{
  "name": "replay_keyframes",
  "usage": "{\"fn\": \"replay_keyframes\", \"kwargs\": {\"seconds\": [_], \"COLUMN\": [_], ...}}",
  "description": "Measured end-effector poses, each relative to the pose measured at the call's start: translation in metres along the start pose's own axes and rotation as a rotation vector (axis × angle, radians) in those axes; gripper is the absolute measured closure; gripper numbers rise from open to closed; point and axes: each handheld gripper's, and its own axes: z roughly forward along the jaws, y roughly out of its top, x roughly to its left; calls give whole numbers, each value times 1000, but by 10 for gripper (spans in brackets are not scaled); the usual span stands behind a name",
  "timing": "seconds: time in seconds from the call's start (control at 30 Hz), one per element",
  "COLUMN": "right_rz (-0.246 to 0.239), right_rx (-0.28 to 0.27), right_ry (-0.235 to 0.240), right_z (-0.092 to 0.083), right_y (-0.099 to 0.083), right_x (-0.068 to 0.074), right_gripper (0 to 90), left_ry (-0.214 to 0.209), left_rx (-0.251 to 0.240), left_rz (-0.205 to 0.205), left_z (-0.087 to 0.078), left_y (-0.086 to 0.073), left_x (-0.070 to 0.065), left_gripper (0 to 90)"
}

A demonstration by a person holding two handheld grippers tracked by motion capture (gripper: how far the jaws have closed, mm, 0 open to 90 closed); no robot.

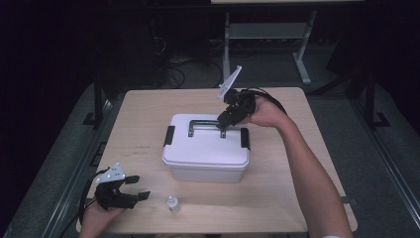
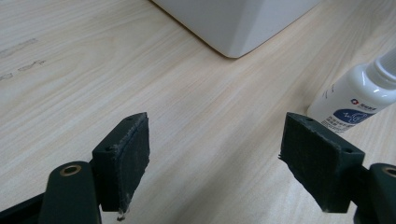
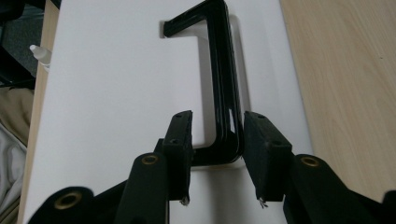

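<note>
A white lidded box with black side latches stands mid-table. Its black handle lies flat on the lid. My right gripper reaches down onto the handle's right end. In the right gripper view the handle runs between the jaws of the right gripper; a gap shows beside the left pad, so it is open around the handle's corner. My left gripper rests at the near left of the table, open and holding nothing. A small white dropper bottle stands just right of it.
The wooden table has bare room to the right and left of the box. A corner of the box lies ahead of the left gripper. A metal frame and cables stand on the floor beyond the table's far edge.
</note>
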Motion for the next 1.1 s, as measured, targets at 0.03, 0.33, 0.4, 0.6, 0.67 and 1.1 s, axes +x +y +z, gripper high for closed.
{"fn": "replay_keyframes", "kwargs": {"seconds": [0.03, 0.33, 0.4, 0.6, 0.67, 1.1], "right_rz": [1, -33, -61, -83, -89, -106], "right_rx": [-1, -20, -22, -14, -19, -12], "right_ry": [1, -2, 2, 0, -5, -20], "right_z": [-2, -14, -15, -11, -10, 9], "right_y": [1, 4, 4, 6, 7, 25], "right_x": [2, 21, 29, 38, 39, 48], "right_gripper": [614, 617, 638, 667, 668, 677], "left_ry": [2, -2, -4, -2, -2, 10], "left_rx": [-1, -1, -2, -8, -6, -13], "left_rz": [-2, 4, 2, 6, 9, 7], "left_z": [0, 0, 0, 0, 0, -2], "left_y": [0, 1, 1, 2, 2, 1], "left_x": [0, 0, -1, -2, -2, -2], "left_gripper": [236, 236, 236, 236, 237, 228]}}
